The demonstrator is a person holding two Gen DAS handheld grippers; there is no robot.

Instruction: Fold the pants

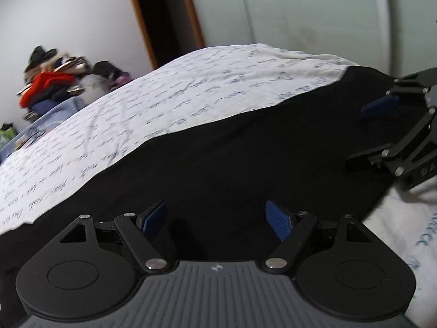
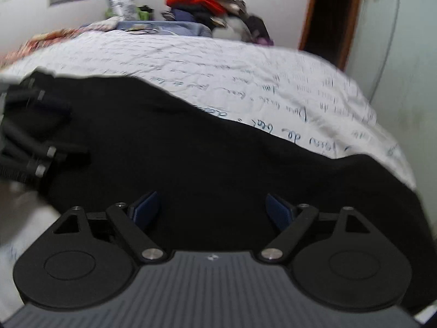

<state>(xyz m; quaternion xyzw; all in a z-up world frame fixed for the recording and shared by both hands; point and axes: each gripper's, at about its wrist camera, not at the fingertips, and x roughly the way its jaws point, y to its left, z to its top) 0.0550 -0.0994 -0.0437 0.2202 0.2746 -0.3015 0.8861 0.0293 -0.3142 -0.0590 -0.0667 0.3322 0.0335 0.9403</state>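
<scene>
Black pants (image 1: 218,150) lie spread flat on a bed with a white sheet printed with script (image 1: 136,104). My left gripper (image 1: 217,218) is open, its blue pads wide apart just above the black cloth near its near edge. The right gripper (image 1: 374,134) shows at the right of the left wrist view, open over the pants. In the right wrist view the pants (image 2: 218,158) fill the middle; my right gripper (image 2: 213,209) is open and empty above them. The left gripper (image 2: 57,136) appears blurred at the left edge there.
A pile of clothes with a red item (image 1: 46,82) sits beyond the bed's far end; it also shows in the right wrist view (image 2: 202,0). A dark doorway with a wooden frame (image 1: 164,19) and a pale wardrobe (image 1: 300,8) stand behind the bed.
</scene>
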